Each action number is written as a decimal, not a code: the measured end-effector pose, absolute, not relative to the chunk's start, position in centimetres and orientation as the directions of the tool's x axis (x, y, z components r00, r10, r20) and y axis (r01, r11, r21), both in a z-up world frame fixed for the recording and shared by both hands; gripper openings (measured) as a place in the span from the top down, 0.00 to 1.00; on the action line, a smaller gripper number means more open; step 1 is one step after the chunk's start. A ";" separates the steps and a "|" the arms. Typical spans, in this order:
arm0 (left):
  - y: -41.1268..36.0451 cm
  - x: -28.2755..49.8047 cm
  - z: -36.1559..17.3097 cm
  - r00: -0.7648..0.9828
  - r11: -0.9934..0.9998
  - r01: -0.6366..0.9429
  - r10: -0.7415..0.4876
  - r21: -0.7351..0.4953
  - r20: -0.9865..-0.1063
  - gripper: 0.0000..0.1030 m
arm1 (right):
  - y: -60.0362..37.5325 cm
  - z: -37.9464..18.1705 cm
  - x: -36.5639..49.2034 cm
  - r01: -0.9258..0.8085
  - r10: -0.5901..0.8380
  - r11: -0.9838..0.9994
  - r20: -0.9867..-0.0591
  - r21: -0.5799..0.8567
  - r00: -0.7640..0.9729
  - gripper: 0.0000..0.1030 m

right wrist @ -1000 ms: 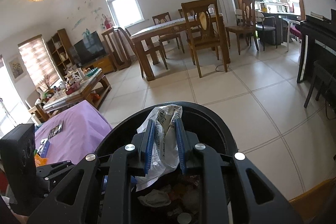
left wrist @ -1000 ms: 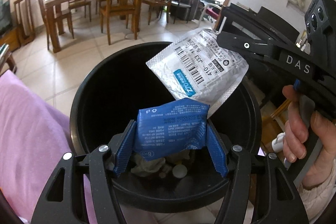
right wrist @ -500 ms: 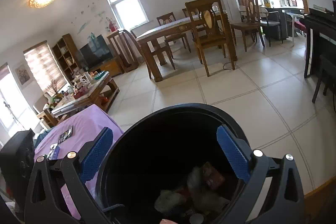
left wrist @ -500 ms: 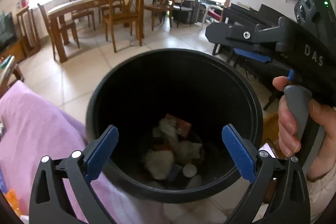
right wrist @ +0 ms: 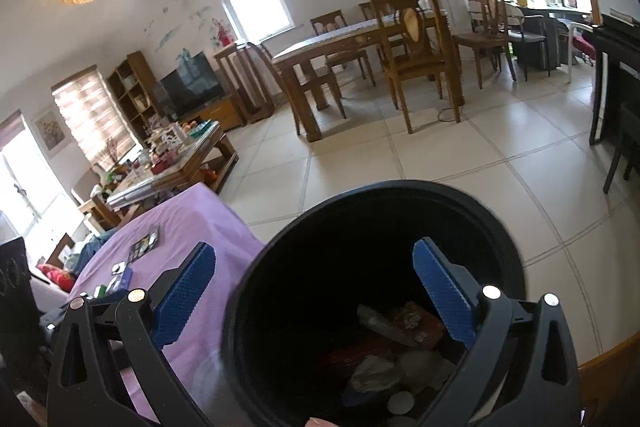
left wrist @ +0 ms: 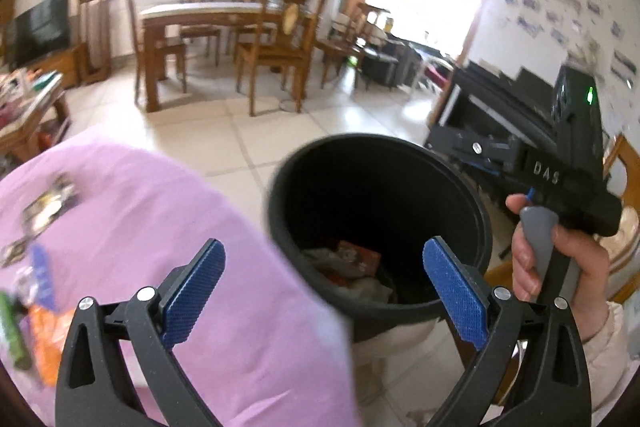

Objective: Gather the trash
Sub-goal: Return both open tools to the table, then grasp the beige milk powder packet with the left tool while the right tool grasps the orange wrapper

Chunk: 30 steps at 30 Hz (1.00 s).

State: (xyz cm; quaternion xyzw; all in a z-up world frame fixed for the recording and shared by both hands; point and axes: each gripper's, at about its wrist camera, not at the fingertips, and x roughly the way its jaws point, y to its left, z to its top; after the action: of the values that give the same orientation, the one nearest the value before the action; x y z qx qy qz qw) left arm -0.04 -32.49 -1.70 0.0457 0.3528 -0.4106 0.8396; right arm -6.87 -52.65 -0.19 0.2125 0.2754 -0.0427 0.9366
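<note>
A black round trash bin (left wrist: 472, 227) stands beside a table with a purple cloth (left wrist: 180, 227). Crumpled trash (left wrist: 352, 267) lies at its bottom; it also shows in the right wrist view (right wrist: 400, 363). My left gripper (left wrist: 324, 291) is open and empty, above the bin's near left rim and the cloth edge. My right gripper (right wrist: 316, 291) is open and empty over the bin (right wrist: 280, 267); its body shows in the left wrist view (left wrist: 560, 179), right of the bin. Small wrappers and packets (left wrist: 44, 207) lie on the cloth at the left, also in the right wrist view (right wrist: 140, 247).
An orange wrapper (left wrist: 48, 339) and a green item (left wrist: 12, 331) lie at the cloth's near left. A wooden dining table with chairs (left wrist: 240, 27) stands beyond on the tiled floor. A black piano (left wrist: 500, 95) is at the right. A cluttered coffee table (right wrist: 172, 159) stands far left.
Both grippers opened and dropped their packets, the blue one and the silver one, into the bin. Since then the left gripper has swung left toward the purple cloth.
</note>
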 end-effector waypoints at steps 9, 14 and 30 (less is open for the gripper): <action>-16.3 0.0 0.0 0.538 0.749 0.641 -0.595 -0.168 -0.598 0.05 | -43.4 0.1 -3.8 0.018 0.188 0.942 -0.572 0.335 0.798 0.05; -6.4 0.2 0.1 0.587 0.780 0.625 -0.508 -0.047 -0.630 0.05 | -35.7 -0.2 -2.5 -0.150 0.299 0.947 -0.604 0.285 0.738 0.05; -1.0 0.8 -5.2 0.426 0.564 0.816 -0.442 0.124 -0.789 0.15 | -22.1 -2.0 1.3 -0.364 0.402 0.906 -0.706 0.216 0.583 0.05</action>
State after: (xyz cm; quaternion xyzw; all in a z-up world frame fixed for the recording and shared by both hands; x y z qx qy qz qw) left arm 0.80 -1.05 -5.23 0.2549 0.3666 -0.3909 0.8048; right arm 1.33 -22.09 -2.05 0.0238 0.4028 0.2154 0.8893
